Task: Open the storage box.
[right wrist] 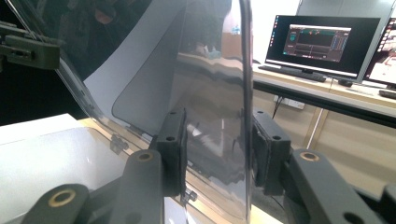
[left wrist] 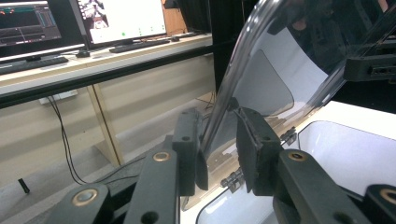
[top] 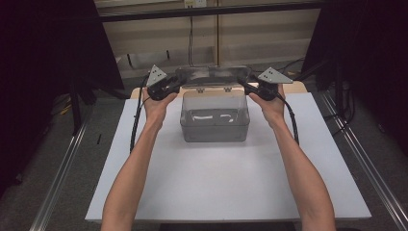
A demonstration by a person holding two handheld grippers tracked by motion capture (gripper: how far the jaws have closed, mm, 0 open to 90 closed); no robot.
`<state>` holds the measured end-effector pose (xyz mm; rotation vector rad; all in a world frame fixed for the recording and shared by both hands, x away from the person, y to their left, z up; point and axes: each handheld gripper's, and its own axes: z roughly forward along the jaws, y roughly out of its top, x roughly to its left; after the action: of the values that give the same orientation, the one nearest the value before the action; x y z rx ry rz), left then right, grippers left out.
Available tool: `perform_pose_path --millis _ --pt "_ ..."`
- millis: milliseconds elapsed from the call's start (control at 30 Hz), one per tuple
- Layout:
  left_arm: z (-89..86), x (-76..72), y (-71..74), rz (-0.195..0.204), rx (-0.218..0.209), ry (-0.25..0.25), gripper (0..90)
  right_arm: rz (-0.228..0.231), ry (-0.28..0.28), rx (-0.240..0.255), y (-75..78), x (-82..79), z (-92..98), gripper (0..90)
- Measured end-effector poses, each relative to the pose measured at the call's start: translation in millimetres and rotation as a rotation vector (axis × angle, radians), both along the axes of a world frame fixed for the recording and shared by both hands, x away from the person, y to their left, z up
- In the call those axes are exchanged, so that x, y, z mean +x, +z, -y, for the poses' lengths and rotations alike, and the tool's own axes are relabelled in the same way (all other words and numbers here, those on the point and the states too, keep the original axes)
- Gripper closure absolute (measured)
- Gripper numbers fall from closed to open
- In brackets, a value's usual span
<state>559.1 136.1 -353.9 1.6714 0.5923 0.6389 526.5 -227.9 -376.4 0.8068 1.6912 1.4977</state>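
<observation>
A clear plastic box (top: 214, 118) stands on the white table top (top: 216, 187), its hinged clear lid (top: 211, 76) raised at the back. My left gripper (top: 179, 86) holds the lid's left end. In the left gripper view the jaws (left wrist: 219, 149) are shut on the lid's edge (left wrist: 280, 70), just above the hinges (left wrist: 233, 179). My right gripper (top: 242, 85) is at the lid's right end. In the right gripper view its jaws (right wrist: 217, 154) straddle the lid's side rim (right wrist: 205, 70), with both pads against it.
The box holds a few small white pieces (top: 211, 117). Beyond the table stands a desk with monitors (right wrist: 322, 39) and keyboards (left wrist: 140, 45). Black curtains hang on both sides. Metal rails (top: 62, 173) run along the floor beside the table.
</observation>
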Motion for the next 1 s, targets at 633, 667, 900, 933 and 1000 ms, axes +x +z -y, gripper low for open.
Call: perform_pose_path --millis 633,667,900,933,1000 --pt "4.8 15.5 -10.4 -0.013 0.019 0.01 68.7 -0.039 0.003 0.028 0.3 16.3 0.1 60.8" --pt "5.4 16.0 -10.8 -0.011 0.015 0.014 68.2 -0.043 0.0 0.034 0.6 17.2 -0.2 60.9" --pt "6.0 21.5 -17.7 -0.028 0.03 0.023 68.0 -0.041 0.005 0.045 0.4 20.8 0.4 61.6" --pt "6.6 22.6 -18.8 -0.031 0.037 0.025 68.0 -0.038 0.004 0.044 0.4 21.4 0.3 61.7" --pt "7.3 24.0 -20.4 -0.037 0.04 0.029 68.0 -0.04 0.002 0.042 0.6 22.2 0.6 62.0"
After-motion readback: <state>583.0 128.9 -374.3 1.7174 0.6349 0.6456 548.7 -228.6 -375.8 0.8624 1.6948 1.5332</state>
